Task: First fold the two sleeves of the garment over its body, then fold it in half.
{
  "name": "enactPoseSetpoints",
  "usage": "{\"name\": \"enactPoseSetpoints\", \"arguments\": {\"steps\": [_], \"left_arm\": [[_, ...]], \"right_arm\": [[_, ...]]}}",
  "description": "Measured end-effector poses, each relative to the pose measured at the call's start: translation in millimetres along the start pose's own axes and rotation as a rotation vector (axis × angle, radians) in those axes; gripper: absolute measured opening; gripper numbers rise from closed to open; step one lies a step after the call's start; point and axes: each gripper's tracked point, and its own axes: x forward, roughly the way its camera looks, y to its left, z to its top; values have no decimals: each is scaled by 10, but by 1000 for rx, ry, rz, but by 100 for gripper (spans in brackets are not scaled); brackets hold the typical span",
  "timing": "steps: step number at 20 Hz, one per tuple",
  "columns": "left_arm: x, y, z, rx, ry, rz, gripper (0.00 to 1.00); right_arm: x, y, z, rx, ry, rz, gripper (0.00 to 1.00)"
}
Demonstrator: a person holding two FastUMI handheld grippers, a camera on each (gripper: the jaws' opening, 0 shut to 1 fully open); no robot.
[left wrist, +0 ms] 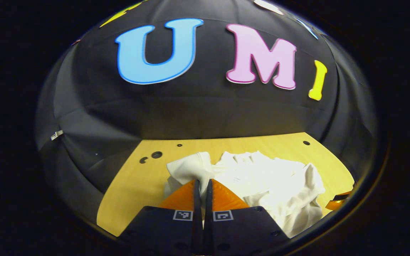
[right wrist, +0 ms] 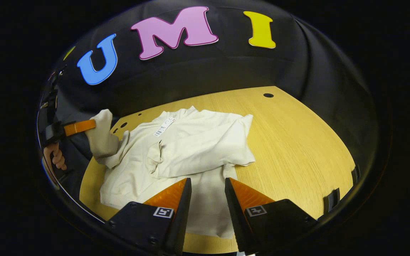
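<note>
Two grippers work over a cream long-sleeved garment (right wrist: 176,153) lying on a pale wooden table (right wrist: 297,142). In the left gripper view, the left gripper (left wrist: 202,193) has its fingers pressed nearly together, pinching a sleeve (left wrist: 189,169) of the garment between them. In the right gripper view that same gripper appears at the far left, held by a person's hand (right wrist: 57,156), with the sleeve lifted off the table and hanging from its fingers beyond the table's left edge. The right gripper (right wrist: 208,192) hovers with its fingers wide apart and nothing between them, just above the garment's lower hem near the table's front edge. The garment's other sleeve (right wrist: 205,149) lies folded across the body. A white tag (right wrist: 164,127) rests near the collar, toward the table's back edge. Small round holes (right wrist: 268,95) dot the tabletop.
</note>
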Motion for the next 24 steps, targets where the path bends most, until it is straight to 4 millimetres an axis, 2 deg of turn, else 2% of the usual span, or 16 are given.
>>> {"name": "enactPoseSetpoints", "arguments": {"steps": [3, 7, 15, 16, 17, 24], "left_arm": [[155, -333, -141, 13, 34, -30, 6], [335, -610, -407, 43, 87, -36, 6], [561, -920, -903, 91, 175, -4, 6], [592, -947, -951, 101, 185, 0, 11], [625, -982, -1008, 108, 195, 3, 6], [812, -1134, -1257, 146, 245, 13, 6]], "right_arm": [[-1, -158, -2, 25, 6, -14, 59], [-5, -341, -60, 33, 26, -25, 58], [63, -570, -145, 34, 65, -20, 59], [77, -572, -159, 36, 70, -19, 59], [84, -589, -184, 36, 75, -17, 59], [101, -639, -295, 38, 111, -11, 59]]}}
